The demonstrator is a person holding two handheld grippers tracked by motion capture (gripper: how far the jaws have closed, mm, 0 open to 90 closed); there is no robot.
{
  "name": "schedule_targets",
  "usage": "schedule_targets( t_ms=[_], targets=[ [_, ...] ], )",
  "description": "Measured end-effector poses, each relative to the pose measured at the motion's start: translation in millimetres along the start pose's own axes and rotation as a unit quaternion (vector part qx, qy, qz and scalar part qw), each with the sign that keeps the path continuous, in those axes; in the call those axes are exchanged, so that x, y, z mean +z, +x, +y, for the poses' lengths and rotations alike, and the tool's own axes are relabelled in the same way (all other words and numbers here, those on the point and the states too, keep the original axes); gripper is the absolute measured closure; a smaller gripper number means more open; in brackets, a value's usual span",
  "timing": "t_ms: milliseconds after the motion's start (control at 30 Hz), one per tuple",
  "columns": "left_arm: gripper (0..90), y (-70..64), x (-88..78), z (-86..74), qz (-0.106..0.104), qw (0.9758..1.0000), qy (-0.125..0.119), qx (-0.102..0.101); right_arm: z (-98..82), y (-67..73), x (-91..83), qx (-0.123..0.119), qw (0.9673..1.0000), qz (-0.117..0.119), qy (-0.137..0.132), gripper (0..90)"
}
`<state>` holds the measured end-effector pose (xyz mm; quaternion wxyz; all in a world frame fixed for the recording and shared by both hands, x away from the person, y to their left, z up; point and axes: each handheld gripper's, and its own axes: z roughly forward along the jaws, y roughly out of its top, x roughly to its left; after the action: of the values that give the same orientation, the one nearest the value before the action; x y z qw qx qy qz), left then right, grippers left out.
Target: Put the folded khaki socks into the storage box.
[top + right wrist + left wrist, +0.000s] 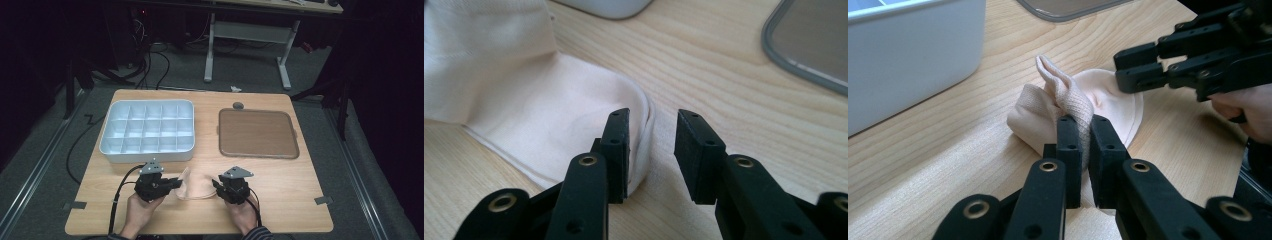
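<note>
A pale peach cloth lies crumpled on the wooden table near its front edge, between the two grippers. My left gripper comes in from the left and is shut on a raised fold of the cloth, with the knit edge pinched between the pads. My right gripper stands at the cloth's right edge. Its jaws are apart, and the rounded rim of the cloth lies in the gap without being pressed. The right gripper also appears across the cloth in the left gripper view.
A white tray with several compartments stands behind the left gripper; its wall is close by. A flat brown tray lies at the back right, beside a small dark round object. Bare wood surrounds the cloth.
</note>
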<state>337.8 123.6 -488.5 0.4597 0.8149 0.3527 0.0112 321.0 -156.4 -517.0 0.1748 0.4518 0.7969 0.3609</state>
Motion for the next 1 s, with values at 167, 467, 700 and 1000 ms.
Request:
schedule_targets(
  t_ms=[167,467,700,1000],
  targets=[
    [85.2,-1.4,0.2,2.1,0.001,1.0,-0.001,0.003,-5.2,0.9,7.8,-0.002,0.9997,0.015,0.018,76.5],
    [85.2,-3.9,4.4,4.2,-0.008,1.0,-0.002,0.003,-7.4,7.0,6.0,-0.004,0.9995,0.027,0.015,85.1],
    [85.2,-9.1,5.4,9.2,-0.008,0.9999,0.003,0.015,-11.6,9.8,3.6,0.002,0.9994,0.034,0.009,85.2],
    [85.2,-13.9,15.7,13.8,-0.015,0.9996,0.009,0.021,-12.1,11.7,4.5,0.003,0.9993,0.036,0.005,85.2]
  ],
)
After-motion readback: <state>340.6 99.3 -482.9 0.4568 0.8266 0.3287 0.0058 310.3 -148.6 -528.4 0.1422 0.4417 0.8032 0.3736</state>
